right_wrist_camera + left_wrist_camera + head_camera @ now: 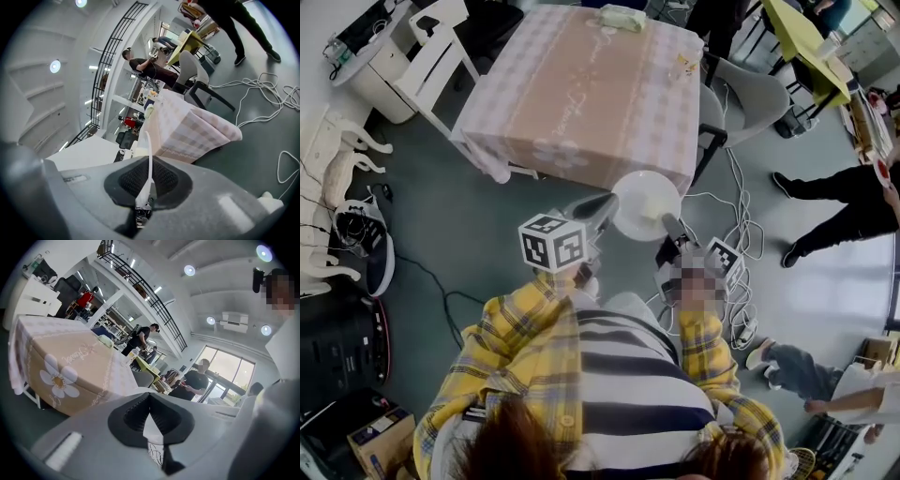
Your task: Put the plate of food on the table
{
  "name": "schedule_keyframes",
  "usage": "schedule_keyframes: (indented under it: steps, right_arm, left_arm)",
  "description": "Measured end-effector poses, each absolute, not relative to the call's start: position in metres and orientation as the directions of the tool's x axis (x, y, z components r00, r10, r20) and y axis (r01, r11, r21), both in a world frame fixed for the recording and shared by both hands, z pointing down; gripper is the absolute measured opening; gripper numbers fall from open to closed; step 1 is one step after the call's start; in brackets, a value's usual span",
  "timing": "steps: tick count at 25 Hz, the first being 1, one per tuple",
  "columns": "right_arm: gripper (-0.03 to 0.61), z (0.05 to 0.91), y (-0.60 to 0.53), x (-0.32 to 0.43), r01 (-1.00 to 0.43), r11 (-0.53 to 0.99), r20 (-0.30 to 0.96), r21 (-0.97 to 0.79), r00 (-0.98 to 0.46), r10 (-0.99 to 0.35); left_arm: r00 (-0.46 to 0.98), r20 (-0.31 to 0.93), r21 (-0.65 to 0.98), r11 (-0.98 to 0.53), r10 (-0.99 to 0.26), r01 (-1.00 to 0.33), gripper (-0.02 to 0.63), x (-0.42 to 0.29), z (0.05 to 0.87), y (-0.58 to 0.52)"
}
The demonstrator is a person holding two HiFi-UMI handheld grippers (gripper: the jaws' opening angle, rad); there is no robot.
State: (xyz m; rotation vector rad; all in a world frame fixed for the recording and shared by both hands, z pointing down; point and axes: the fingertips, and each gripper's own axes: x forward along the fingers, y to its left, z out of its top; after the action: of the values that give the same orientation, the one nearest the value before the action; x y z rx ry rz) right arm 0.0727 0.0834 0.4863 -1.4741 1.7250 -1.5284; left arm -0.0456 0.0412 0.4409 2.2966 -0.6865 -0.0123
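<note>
We hold the plate (645, 208) in the air just short of the table (581, 94), with the left gripper (609, 202) and right gripper (669, 229) each clamped on its rim. We are mid-carry. Next, we judge, it must go forward over the table and down flat before either grip loosens.

Round white plate (636, 221) of pale food (654, 196) hangs just before the pink-checked table (581, 94).

This looks like a large open hall set up as a lab or studio. It has a high ceiling with round lights (189, 270), a railed mezzanine (140, 284) and tall windows (226, 367). Loose cables (741, 239) cross the grey floor (469, 225) beside a cloth-covered surface (581, 84), and a person in black (839, 202) stands nearby.
</note>
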Motion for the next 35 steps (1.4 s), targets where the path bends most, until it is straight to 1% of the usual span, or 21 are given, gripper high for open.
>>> schedule_keyframes:
  steps: [10, 13, 22, 27, 35]
  right_arm:
    - [0.009, 0.481, 0.055, 0.092, -0.462, -0.187, 0.355, -0.867, -0.309, -0.883]
    - [0.009, 0.479, 0.042, 0.094, -0.458, -0.173, 0.343, -0.872, -0.319, -0.883]
    - [0.009, 0.483, -0.014, 0.109, -0.430, -0.148, 0.320, -0.891, -0.361, -0.876]
    - [0.009, 0.491, -0.048, 0.118, -0.413, -0.167, 0.341, -0.895, -0.392, -0.854]
    - [0.009, 0.495, -0.103, 0.142, -0.440, -0.167, 0.365, -0.882, -0.415, -0.834]
  left_arm:
    - [0.879, 0.139, 0.691, -0.592, -0.456, -0.416, -0.003, -0.029, 0.438, 0.011]
    - [0.882, 0.135, 0.691, -0.595, -0.451, -0.411, -0.003, -0.022, 0.436, 0.000]
    - [0.874, 0.151, 0.673, -0.599, -0.462, -0.434, -0.003, -0.002, 0.432, -0.047]
    - [0.859, 0.170, 0.677, -0.577, -0.483, -0.458, -0.003, 0.007, 0.435, -0.081]
    - [0.840, 0.194, 0.682, -0.545, -0.507, -0.487, -0.003, 0.028, 0.438, -0.126]
